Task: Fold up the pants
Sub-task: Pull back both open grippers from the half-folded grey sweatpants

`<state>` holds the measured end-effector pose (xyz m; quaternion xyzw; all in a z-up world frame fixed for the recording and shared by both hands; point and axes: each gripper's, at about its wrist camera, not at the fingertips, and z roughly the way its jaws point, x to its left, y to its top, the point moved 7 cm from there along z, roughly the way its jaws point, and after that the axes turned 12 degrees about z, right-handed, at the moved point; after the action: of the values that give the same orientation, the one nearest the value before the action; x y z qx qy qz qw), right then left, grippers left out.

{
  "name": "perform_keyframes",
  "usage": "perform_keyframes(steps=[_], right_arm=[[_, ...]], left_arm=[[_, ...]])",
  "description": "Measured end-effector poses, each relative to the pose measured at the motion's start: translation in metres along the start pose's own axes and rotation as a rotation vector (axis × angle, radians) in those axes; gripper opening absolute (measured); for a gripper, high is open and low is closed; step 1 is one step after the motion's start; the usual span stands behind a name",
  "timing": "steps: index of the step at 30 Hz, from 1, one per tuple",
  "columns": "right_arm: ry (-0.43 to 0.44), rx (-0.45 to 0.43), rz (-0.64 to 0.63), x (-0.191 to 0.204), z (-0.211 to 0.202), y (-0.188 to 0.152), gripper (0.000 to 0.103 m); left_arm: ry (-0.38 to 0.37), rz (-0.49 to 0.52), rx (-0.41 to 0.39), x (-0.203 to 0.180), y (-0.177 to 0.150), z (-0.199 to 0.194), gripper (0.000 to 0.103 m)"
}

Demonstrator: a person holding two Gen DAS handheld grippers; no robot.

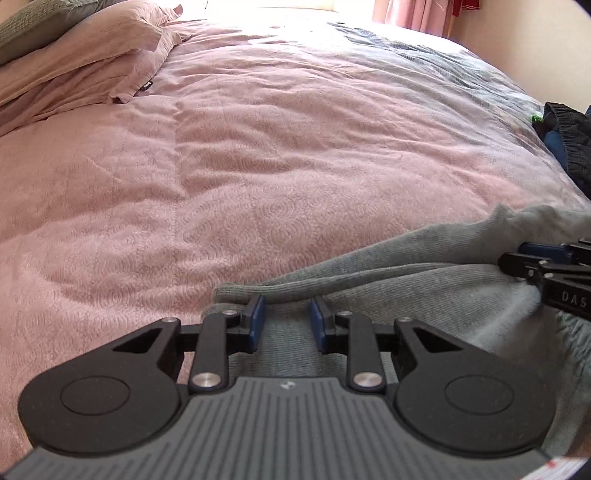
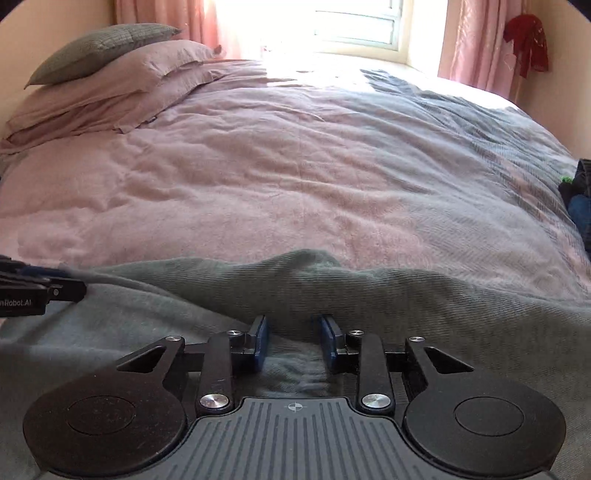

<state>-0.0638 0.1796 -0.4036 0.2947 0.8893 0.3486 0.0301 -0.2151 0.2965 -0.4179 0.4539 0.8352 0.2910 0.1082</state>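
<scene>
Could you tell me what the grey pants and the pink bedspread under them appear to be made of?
Grey pants: a soft, matte knit, probably cotton jersey or fleece, judging by the fine ribbed lines and limp folds. Pink bedspread: a quilted woven fabric, likely cotton, with stitched swirl patterns and a puckered, matte surface.

Sunlit window (image 2: 354, 26) behind pink-quilted bed (image 2: 258, 166).

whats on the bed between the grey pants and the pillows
Only bare pink bedspread lies between the grey pants and the pillows; no other item sits there. The right wrist view shows that whole stretch, and the left wrist view agrees.
</scene>
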Motion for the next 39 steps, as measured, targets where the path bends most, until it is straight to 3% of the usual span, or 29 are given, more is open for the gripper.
perform_keyframes(steps=[3,9,13,17,20,22,27,30,39], right_arm=[[0.002,0.003,0.084,-0.020,-0.024,0.010,0.027],[0.065,0.015,0.001,-0.020,-0.103,-0.024,0.027],[0.060,0.173,-0.070,-0.018,-0.086,-0.069,0.027],[0.104,0.189,-0.058,-0.022,-0.092,-0.056,0.034],[0.097,0.212,-0.044,-0.034,-0.106,-0.048,0.050],[0.110,0.272,0.013,-0.045,-0.112,-0.047,0.052],[0.129,0.397,0.123,-0.064,-0.125,-0.055,0.054],[0.099,0.417,0.139,-0.074,-0.132,-0.061,0.054],[0.002,0.420,0.233,-0.093,-0.134,-0.079,0.055]], left_arm=[[0.018,-0.008,-0.002,0.002,0.000,-0.016,0.024],[0.022,-0.102,-0.012,-0.009,-0.027,-0.084,0.024],[0.060,-0.106,0.059,-0.033,-0.056,-0.094,0.024],[0.101,-0.139,0.128,-0.043,-0.064,-0.105,0.025],[0.152,-0.143,0.210,-0.049,-0.065,-0.123,0.027],[0.162,-0.156,0.255,-0.056,-0.066,-0.134,0.036],[0.145,-0.208,0.342,-0.075,-0.067,-0.148,0.043],[0.125,-0.220,0.382,-0.080,-0.067,-0.147,0.043],[0.076,-0.150,0.396,-0.079,-0.070,-0.133,0.044]])
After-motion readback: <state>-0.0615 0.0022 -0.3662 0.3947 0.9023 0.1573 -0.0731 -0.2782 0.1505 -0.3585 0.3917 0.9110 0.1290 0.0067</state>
